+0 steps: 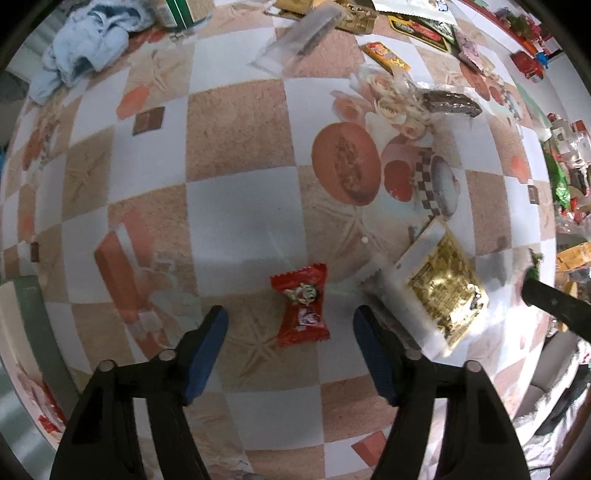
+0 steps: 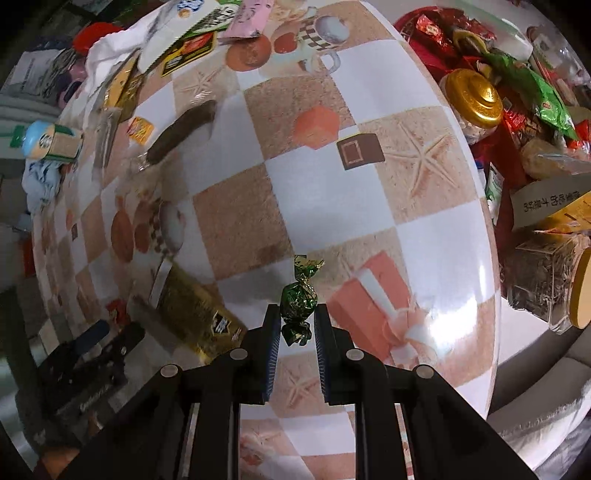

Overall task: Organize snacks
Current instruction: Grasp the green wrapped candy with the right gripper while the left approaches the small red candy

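Observation:
A red candy wrapper (image 1: 301,304) lies on the patterned tablecloth (image 1: 236,125). My left gripper (image 1: 290,319) is open above it, with the wrapper between the blue pads. A gold-and-white snack packet (image 1: 439,284) lies just right of it and also shows in the right wrist view (image 2: 192,306). My right gripper (image 2: 295,314) is shut on a green foil candy (image 2: 298,295) and holds it above the tablecloth (image 2: 332,184). The left gripper's body shows at the lower left of the right wrist view (image 2: 88,358).
Far side of the table: a dark bar in clear wrap (image 1: 450,103), a yellow packet (image 1: 384,55), a clear sleeve (image 1: 303,33) and a blue cloth (image 1: 88,44). To the right, a heap of snacks with a gold-lidded jar (image 2: 474,99) and a green bag (image 2: 535,92).

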The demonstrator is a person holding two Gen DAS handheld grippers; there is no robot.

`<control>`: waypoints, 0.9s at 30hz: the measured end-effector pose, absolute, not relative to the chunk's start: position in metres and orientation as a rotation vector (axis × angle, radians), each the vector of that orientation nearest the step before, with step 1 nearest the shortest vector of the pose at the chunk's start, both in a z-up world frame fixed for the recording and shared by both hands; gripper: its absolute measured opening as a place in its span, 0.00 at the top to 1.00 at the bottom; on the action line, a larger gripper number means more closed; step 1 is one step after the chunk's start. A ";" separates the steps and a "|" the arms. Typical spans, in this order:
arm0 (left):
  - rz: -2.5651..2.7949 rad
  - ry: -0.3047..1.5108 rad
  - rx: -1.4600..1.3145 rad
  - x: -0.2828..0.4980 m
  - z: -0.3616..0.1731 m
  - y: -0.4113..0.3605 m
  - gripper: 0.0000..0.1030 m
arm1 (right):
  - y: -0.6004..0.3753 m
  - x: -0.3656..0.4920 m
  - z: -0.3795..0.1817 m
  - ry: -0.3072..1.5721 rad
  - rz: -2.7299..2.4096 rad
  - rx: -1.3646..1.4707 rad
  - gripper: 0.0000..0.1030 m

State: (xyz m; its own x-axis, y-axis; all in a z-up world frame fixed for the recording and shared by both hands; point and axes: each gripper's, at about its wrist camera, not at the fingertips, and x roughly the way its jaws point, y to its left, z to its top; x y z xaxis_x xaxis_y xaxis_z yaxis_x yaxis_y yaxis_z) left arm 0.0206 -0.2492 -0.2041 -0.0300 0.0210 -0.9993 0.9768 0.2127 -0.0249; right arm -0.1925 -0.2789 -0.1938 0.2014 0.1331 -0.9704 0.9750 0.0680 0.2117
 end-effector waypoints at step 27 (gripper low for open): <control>-1.121 1.276 1.004 0.052 -0.150 -0.149 0.75 | -0.170 -0.128 -0.158 1.284 -0.765 1.143 0.81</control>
